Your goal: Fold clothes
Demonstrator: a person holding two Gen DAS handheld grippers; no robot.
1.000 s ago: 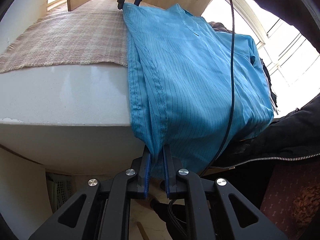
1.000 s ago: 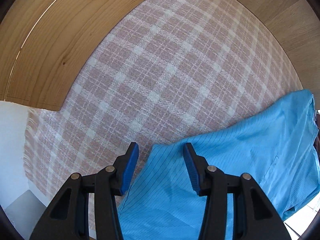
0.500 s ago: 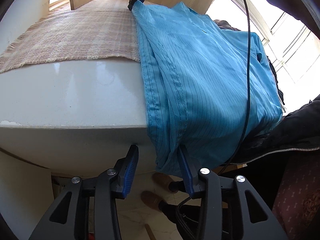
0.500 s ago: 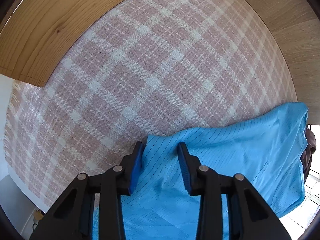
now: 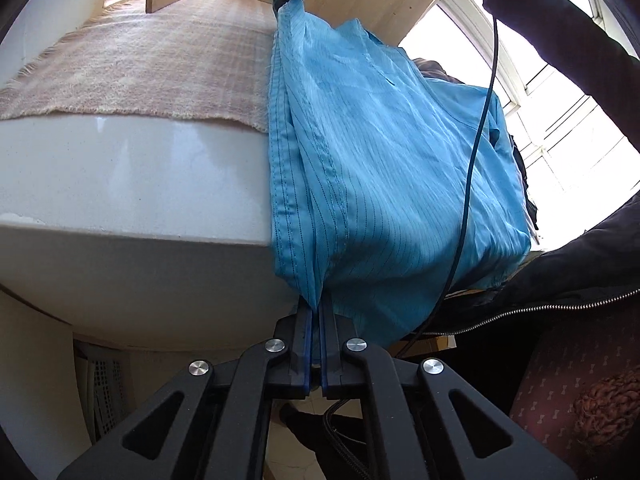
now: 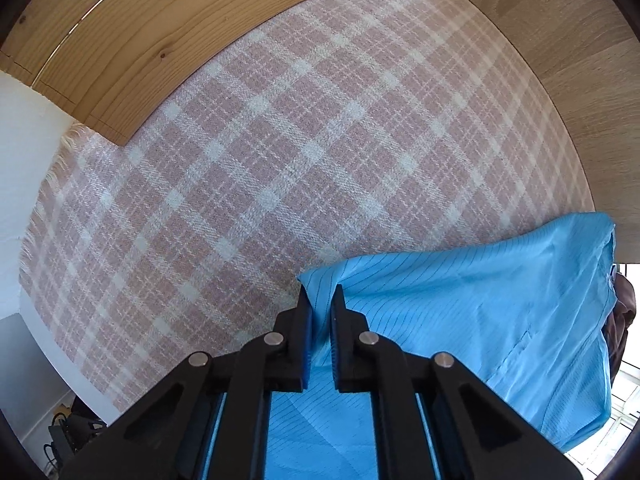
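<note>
left gripper [image 5: 315, 312]: clenched on hem of blue pinstriped garment [image 5: 384, 184] at white desk [image 5: 132, 184] front edge | right gripper [image 6: 321, 300]: closing on far corner, above pink plaid cloth [image 6: 280, 152]

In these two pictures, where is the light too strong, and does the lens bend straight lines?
Left wrist view: the window is blown out white, and the white table edge bows. Right wrist view: even light, no glare; the wooden board curves strongly.
</note>
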